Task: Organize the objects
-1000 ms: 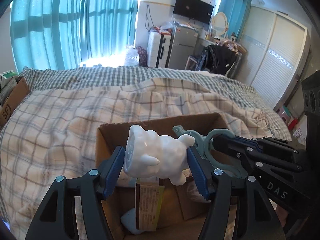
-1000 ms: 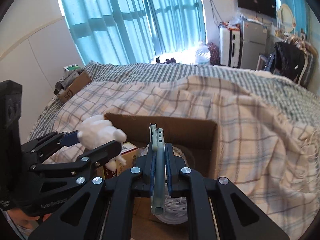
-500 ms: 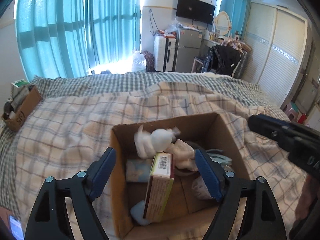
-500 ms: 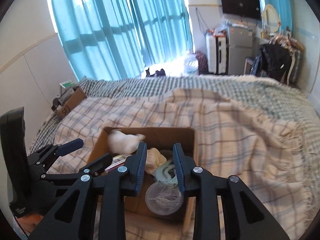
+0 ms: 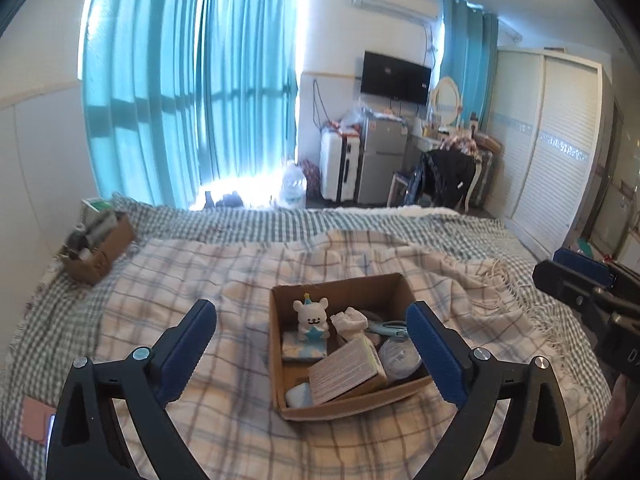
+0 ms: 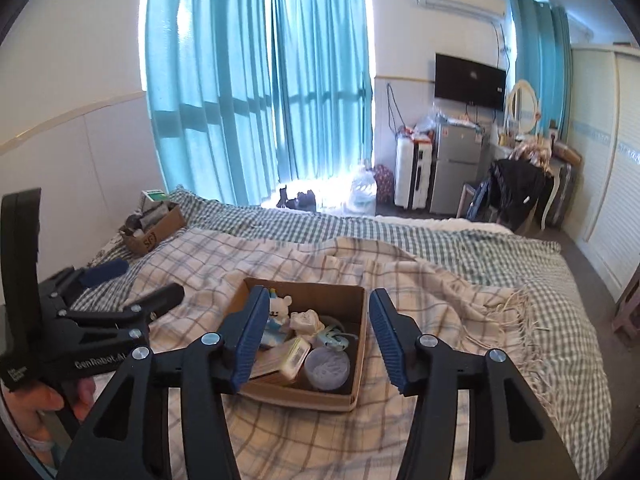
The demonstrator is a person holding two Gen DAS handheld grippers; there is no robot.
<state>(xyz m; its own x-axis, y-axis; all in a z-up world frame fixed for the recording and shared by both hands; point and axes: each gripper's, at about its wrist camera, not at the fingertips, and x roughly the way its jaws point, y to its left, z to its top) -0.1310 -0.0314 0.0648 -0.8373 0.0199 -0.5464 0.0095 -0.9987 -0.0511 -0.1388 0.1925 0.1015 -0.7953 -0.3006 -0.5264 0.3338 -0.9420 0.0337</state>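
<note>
Both hand-held grippers, left (image 5: 310,334) and right (image 6: 316,334), hang released and empty above the filled cardboard box (image 5: 276,360) on the bed's plaid blanket (image 5: 168,280) — best lifted straight away without nudging the upright bear figurine (image 5: 311,318).

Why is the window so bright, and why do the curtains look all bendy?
In the left wrist view, daylight through the curtains washes out the gap low down, and the fisheye lens bows them; in the right wrist view, the same glare sits behind the bed, yet the cardboard box and its white bear stay clear.
</note>
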